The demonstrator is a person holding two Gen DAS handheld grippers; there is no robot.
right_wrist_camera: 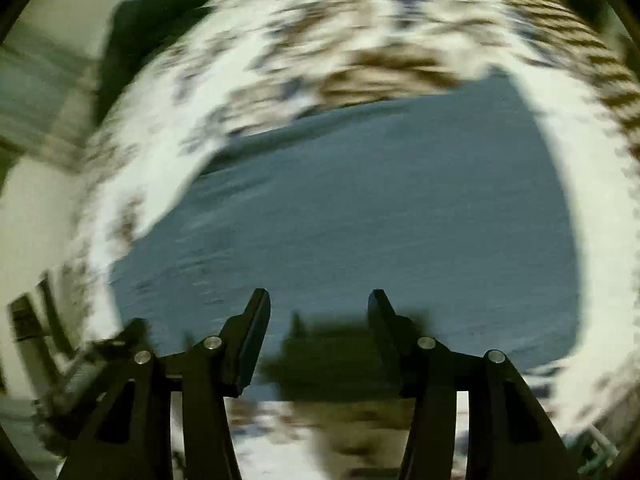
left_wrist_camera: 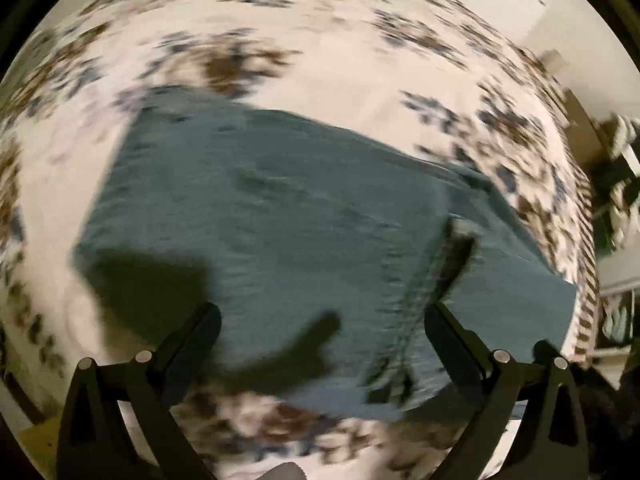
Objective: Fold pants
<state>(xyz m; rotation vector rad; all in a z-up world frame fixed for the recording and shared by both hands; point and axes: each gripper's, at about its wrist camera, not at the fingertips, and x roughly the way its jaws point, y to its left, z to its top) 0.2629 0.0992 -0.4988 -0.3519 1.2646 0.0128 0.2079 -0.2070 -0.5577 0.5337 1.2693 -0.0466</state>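
Observation:
Blue-grey pants (left_wrist_camera: 280, 216) lie folded on a white bedspread with a brown and blue flower print (left_wrist_camera: 320, 60). An upper layer overlaps a lower one along an edge at the right (left_wrist_camera: 452, 248). My left gripper (left_wrist_camera: 324, 320) is open and empty, hovering over the pants' near edge. In the right wrist view the pants (right_wrist_camera: 380, 208) fill the middle. My right gripper (right_wrist_camera: 318, 300) is open and empty above their near edge. Both views are blurred by motion.
The bedspread (right_wrist_camera: 200, 92) surrounds the pants on all sides. A dark object (right_wrist_camera: 160, 12) lies at the bed's far left in the right wrist view. Furniture and a white shelf (left_wrist_camera: 616, 184) stand beyond the bed's right edge.

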